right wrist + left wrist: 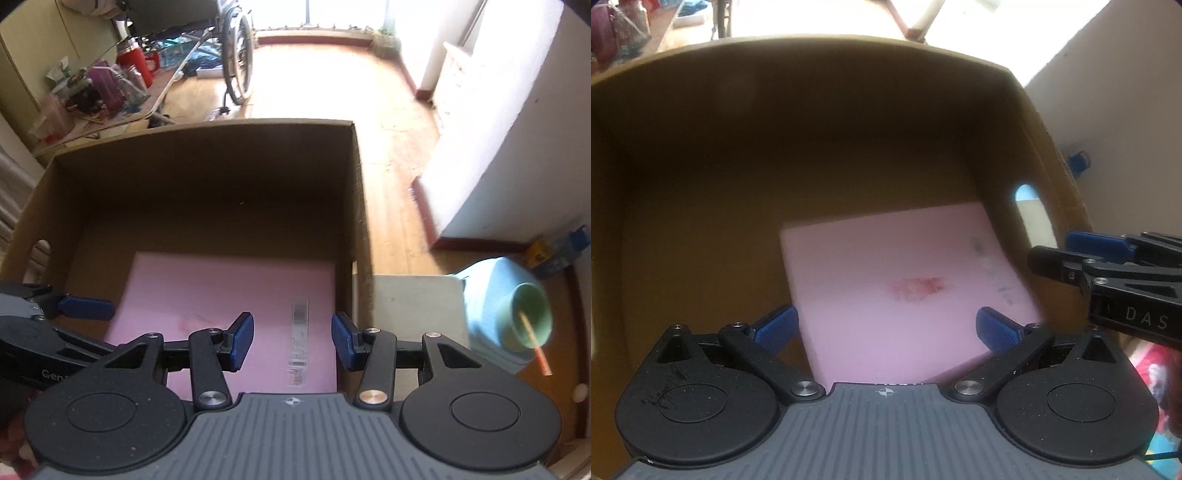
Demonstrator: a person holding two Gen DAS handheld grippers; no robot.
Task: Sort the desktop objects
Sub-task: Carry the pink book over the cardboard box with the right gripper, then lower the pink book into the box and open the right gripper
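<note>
The right gripper (292, 340) hangs over the near right corner of an open cardboard box (354, 192), its blue pads apart with nothing between them. Below, a pink book (221, 291) lies flat on the box floor against the right wall, barcode strip along its right edge. The left gripper (86, 308) reaches in from the box's left side — only one blue pad shows. Outside the right wall, a white pad (417, 295) lies on the desk (561, 373), and beside it a green cup (530, 317) (blurred) holds an orange stick (535, 349). A wheelchair (236, 55) stands on the wood floor beyond.
</note>
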